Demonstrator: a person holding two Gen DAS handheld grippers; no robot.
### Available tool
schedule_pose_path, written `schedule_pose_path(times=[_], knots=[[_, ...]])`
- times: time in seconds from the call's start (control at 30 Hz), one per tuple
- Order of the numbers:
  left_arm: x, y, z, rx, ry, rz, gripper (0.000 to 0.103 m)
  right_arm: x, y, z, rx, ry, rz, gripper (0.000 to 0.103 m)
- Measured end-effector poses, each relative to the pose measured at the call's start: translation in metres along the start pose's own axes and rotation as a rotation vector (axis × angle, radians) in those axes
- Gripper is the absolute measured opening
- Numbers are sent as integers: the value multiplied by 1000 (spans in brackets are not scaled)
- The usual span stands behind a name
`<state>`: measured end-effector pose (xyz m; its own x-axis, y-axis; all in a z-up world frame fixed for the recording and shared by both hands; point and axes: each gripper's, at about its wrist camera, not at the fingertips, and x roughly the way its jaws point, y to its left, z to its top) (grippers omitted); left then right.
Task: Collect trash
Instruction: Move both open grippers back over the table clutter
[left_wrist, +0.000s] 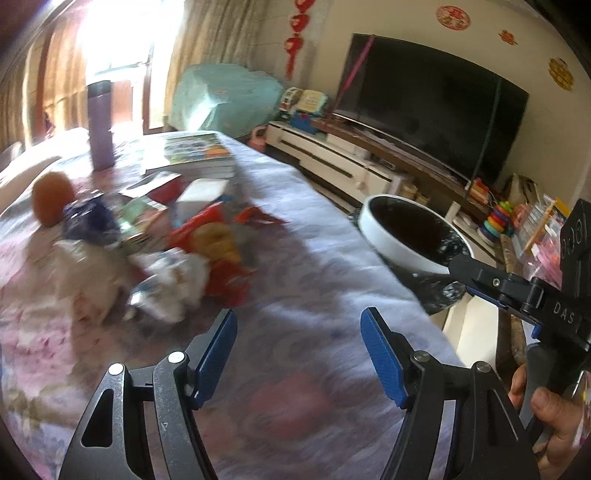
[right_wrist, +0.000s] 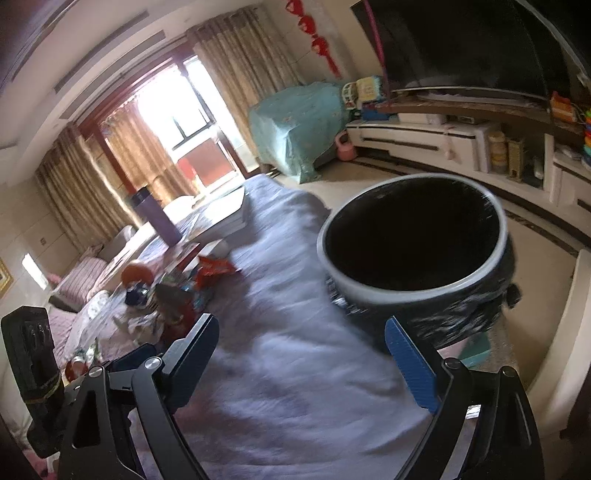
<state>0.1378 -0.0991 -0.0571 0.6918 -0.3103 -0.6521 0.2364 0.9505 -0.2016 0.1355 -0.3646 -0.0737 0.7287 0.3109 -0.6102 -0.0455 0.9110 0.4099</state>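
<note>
A pile of trash lies on the cloth-covered table (left_wrist: 314, 295): a red snack wrapper (left_wrist: 218, 243), crumpled white paper (left_wrist: 166, 284) and a blue wrapper (left_wrist: 88, 218). The pile also shows in the right wrist view (right_wrist: 177, 295). A white-rimmed bin with a black liner (left_wrist: 410, 236) stands beside the table's right edge, large in the right wrist view (right_wrist: 413, 251). My left gripper (left_wrist: 299, 325) is open and empty above the table, right of the pile. My right gripper (right_wrist: 301, 332) is open and empty, next to the bin's rim.
An orange (left_wrist: 51, 195), a purple flask (left_wrist: 99, 125) and a stack of books (left_wrist: 192, 151) stand on the table behind the pile. A TV (left_wrist: 428, 99) on a white low cabinet (left_wrist: 332, 158) with toys runs along the right wall.
</note>
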Motion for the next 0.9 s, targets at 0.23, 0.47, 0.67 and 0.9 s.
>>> schedule_pose_path(times=[0.23, 0.47, 0.67, 0.9], knots=[[-30, 21, -11, -53, -21, 50, 69, 12, 30, -12, -37, 38, 41, 93], [-49, 41, -18, -98, -21, 92, 69, 29, 58, -21, -76, 72, 86, 93], [-52, 55, -19, -110, 8, 112, 71, 46, 75, -24, -89, 100, 115, 93], [-39, 57, -1, -80, 22, 86, 71, 69, 85, -21, -126, 134, 145, 92]])
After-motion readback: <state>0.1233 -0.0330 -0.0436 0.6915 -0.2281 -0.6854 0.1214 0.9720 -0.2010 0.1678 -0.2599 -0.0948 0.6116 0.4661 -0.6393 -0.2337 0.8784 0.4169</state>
